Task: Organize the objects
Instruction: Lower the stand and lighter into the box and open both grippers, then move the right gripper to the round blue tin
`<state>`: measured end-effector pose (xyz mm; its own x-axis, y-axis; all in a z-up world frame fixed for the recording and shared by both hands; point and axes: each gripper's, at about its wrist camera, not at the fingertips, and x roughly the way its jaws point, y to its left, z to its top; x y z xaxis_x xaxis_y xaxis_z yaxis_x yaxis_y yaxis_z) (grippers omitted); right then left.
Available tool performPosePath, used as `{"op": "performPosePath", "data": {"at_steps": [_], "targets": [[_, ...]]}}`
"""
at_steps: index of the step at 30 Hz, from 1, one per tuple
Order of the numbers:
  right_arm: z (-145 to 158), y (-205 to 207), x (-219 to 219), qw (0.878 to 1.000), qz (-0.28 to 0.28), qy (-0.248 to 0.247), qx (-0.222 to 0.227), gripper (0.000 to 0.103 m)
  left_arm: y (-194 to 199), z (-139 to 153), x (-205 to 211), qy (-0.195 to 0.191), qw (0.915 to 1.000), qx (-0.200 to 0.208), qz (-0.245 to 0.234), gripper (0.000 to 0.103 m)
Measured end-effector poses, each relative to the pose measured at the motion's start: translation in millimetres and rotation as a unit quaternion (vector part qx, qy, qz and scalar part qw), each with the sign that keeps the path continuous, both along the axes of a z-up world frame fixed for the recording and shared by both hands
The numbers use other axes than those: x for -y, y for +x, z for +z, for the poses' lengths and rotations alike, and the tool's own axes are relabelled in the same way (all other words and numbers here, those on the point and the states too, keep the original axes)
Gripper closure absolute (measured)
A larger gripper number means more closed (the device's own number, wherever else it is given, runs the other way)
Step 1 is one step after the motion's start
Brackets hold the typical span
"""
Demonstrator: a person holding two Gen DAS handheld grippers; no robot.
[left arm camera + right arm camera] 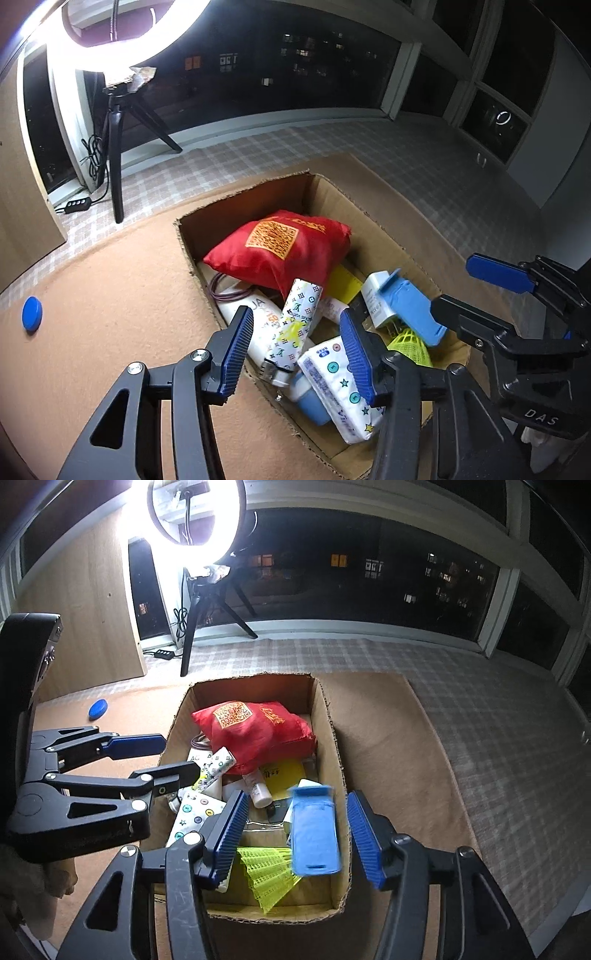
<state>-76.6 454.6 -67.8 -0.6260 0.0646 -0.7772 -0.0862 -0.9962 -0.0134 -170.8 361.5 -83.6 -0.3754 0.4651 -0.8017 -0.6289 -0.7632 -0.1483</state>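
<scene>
Right gripper [297,834] above cluttered cardboard box [334,738]

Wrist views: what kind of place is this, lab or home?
Likely a home, an enclosed balcony or window-side room at night. Cues: wraparound windows showing lit apartment blocks, a ring light on a tripod, and a cardboard box of household odds on a mat.

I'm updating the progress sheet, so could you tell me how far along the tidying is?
Most items already lie in the cardboard box: red pouch, tissue pack, yellow shuttlecock. The blue case sits blurred between the right claw's open pads, not gripped; the left claw is empty. Still out: the blue cap on the mat.
</scene>
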Motion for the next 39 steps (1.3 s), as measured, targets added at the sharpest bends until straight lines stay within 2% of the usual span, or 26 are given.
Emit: {"op": "performPosePath", "data": {"at_steps": [11, 17, 27, 39], "targets": [[8.0, 3.6, 15.6, 1.0, 0.008, 0.001, -0.006, 0.041, 6.5, 13.1, 23.3, 0.004, 0.9999, -0.01, 0.013, 0.05], [12.9, 5.1, 31.5, 1.0, 0.015, -0.004, -0.009, 0.037, 14.2, 24.6, 51.7, 0.004, 0.9994, -0.019, 0.029, 0.048], [18.7, 2.2, 71.6, 0.999, 0.042, -0.006, -0.009, 0.035, 27.3, 34.4, 125.0, 0.002, 0.9974, -0.022, 0.069, 0.043], [33.2, -19.3, 137.0, 0.996, 0.085, -0.001, -0.019, 0.034, 19.2, 55.0, 223.3, 0.003, 0.9904, -0.029, 0.135, 0.041]]}}
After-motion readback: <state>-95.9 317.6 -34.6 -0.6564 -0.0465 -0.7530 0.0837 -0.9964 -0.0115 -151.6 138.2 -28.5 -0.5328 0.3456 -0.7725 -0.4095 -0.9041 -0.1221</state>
